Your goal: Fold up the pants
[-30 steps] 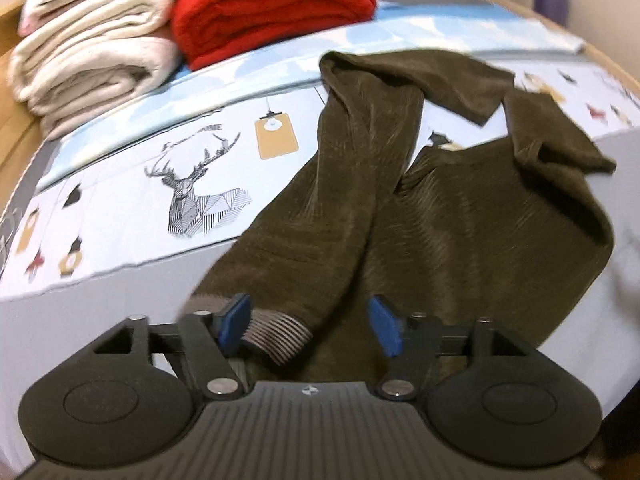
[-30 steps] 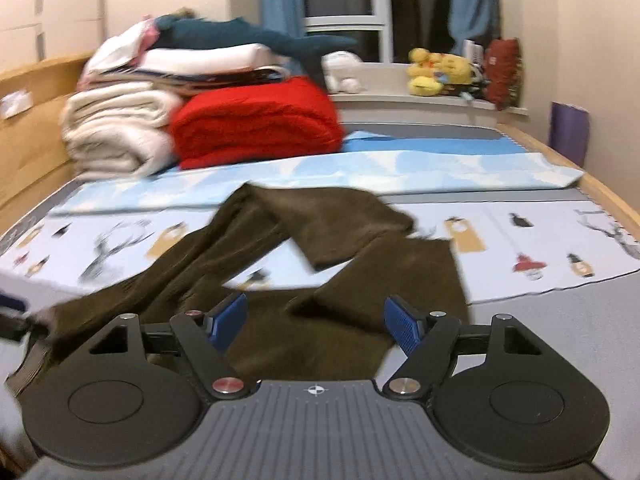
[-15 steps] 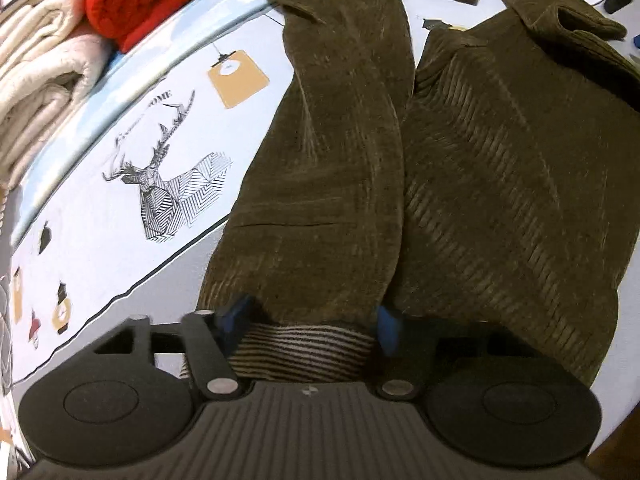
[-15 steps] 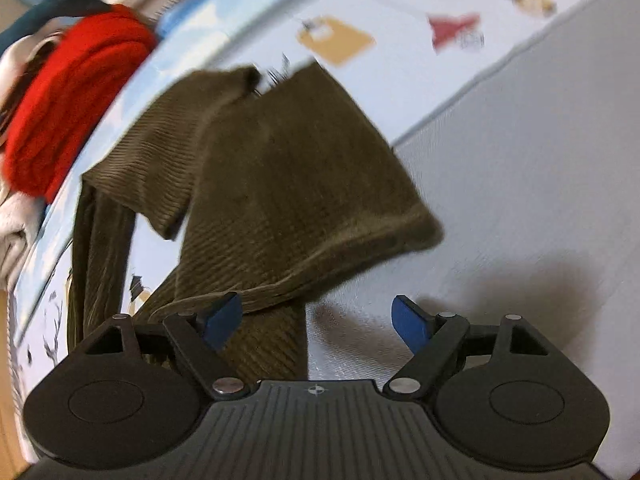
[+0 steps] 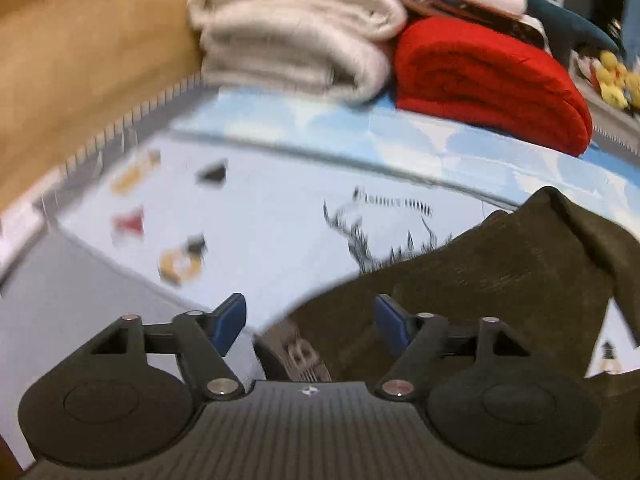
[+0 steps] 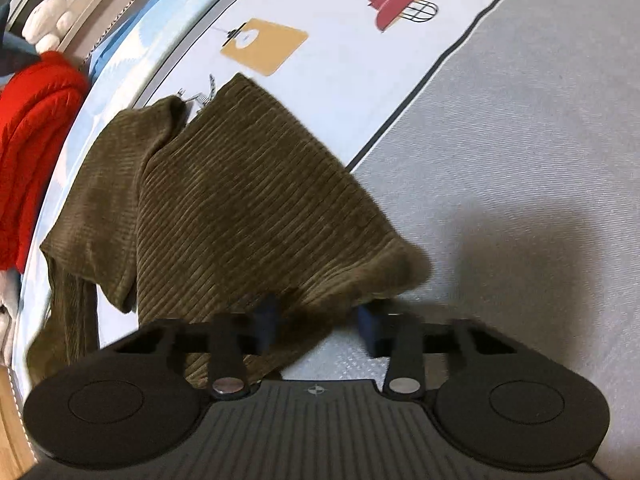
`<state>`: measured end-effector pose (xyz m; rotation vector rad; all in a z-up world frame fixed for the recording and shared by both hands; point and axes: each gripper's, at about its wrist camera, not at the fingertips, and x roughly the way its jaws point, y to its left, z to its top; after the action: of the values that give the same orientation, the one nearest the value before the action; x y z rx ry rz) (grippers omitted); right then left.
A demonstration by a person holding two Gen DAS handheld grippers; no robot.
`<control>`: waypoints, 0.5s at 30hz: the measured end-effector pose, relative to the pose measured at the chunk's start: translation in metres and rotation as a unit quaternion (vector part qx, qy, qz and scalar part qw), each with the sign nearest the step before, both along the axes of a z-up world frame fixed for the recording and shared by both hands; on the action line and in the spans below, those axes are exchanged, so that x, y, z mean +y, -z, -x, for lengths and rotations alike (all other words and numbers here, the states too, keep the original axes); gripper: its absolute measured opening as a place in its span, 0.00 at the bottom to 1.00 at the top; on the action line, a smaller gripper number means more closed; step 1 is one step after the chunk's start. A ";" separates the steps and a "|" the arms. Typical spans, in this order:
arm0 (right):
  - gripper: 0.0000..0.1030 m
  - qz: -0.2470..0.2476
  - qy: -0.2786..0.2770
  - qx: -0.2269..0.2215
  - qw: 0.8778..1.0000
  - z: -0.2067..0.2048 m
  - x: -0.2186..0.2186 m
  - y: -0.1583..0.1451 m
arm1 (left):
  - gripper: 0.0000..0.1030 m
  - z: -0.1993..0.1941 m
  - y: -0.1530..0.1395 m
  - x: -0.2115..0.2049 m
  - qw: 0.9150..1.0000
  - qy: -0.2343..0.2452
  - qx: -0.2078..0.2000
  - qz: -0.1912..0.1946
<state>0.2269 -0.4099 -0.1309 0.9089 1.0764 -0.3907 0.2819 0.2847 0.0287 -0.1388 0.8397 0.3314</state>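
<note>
Right wrist view shows the right gripper over the hem of the brown corduroy pants on the bed — its fingers have just been closing, with the cloth edge between them. The left gripper has just reopened — its fingers stand apart above the striped waistband, gripping nothing. The pants lie crumpled and unfolded, so I judge the folding has hardly begun.

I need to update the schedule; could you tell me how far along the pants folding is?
Done: nothing folded; the pants lie rumpled on the bed. In hand: the right tongs have just been closing around a leg hem, grip unclear; the left tongs have just been opening, waistband loose between them. Left: straightening and every fold.
</note>
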 end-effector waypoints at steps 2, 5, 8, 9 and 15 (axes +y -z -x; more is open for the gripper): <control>0.18 -0.006 -0.003 -0.011 1.000 0.001 -0.008 0.001 | 0.80 0.004 0.011 0.005 0.998 0.008 0.037 0.040; 0.11 -0.001 -0.006 -0.032 0.999 0.004 -0.013 -0.003 | 0.83 0.010 0.048 0.012 0.985 0.026 0.146 0.090; 0.08 0.007 -0.002 -0.057 0.998 0.012 -0.021 -0.014 | 0.83 0.033 0.084 0.015 0.964 0.037 0.234 0.118; 0.08 0.014 0.001 -0.064 0.998 0.016 -0.024 -0.017 | 0.83 0.039 0.093 0.015 0.960 0.045 0.250 0.121; 0.07 0.069 0.063 -0.078 0.993 0.055 -0.066 -0.045 | 0.83 0.073 0.106 0.015 0.952 0.081 0.258 0.145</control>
<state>0.1722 -0.4762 -0.0858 0.8719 0.8409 -0.4843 0.2092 0.2996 -0.0772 -0.2624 1.4100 0.0838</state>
